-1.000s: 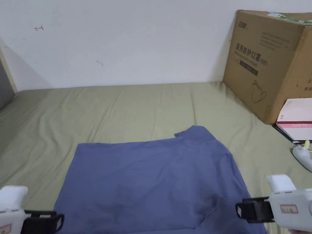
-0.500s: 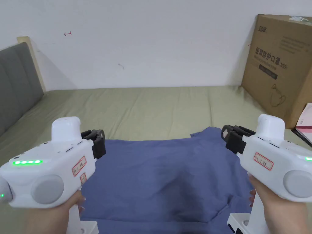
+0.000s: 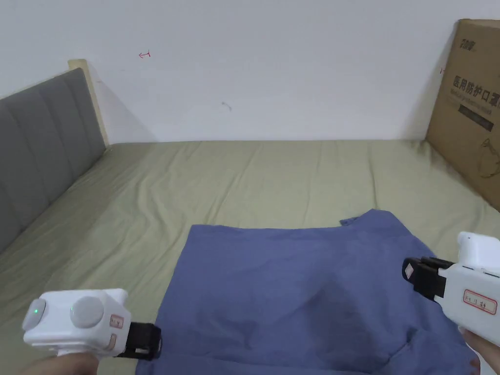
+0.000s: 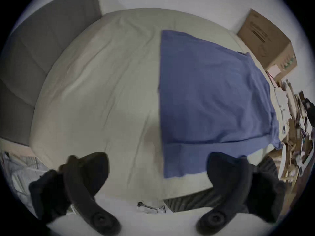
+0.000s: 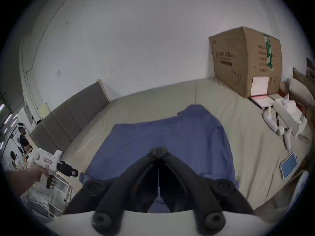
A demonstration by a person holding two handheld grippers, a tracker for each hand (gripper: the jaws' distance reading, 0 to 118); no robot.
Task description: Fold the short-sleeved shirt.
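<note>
Shirt [image 3: 302, 293]: blue, spread flat on the bed [image 3: 234, 180], toward its near right part.
Left tool [image 3: 146, 342]: jaws spread wide apart, empty, just beside the shirt's near left corner, low over the bed.
Right tool [image 3: 412, 271]: jaws closed together, nothing between them, above the shirt's right edge.
Cardboard box [image 3: 471, 102]: far right, against the wall.
</note>
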